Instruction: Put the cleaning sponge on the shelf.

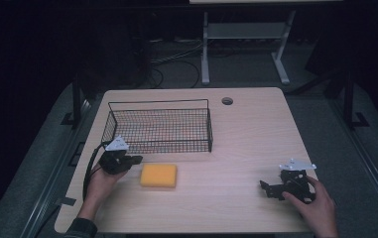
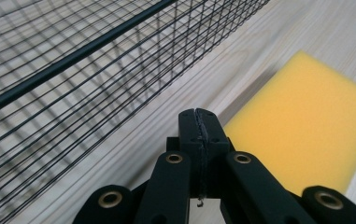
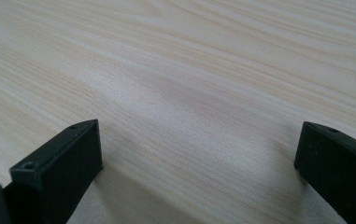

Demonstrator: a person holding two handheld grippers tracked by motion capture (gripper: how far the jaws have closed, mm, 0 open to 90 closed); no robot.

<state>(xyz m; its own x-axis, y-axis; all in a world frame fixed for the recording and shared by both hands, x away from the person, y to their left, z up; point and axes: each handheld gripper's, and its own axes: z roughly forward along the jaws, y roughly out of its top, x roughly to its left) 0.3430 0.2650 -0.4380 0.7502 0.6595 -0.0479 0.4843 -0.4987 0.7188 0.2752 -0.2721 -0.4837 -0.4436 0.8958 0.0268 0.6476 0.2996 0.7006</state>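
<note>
At the table's left side, the left gripper (image 1: 136, 159) is clenched on nothing, jaws pressed together, just beside the yellow sponge (image 1: 158, 175) and not touching it. The sponge lies flat on the wooden table (image 1: 246, 134), near the front wall of the wire basket (image 1: 159, 126). The right gripper (image 1: 265, 189), well apart, stands released, jaws spread over bare wood.

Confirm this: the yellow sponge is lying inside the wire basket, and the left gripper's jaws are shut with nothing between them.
Not quite. The yellow sponge lies on the wooden table, outside the wire basket and in front of its near wall, as the high view shows. The rest holds: the left gripper view shows the left gripper with its jaws pressed together and nothing between them.
</note>
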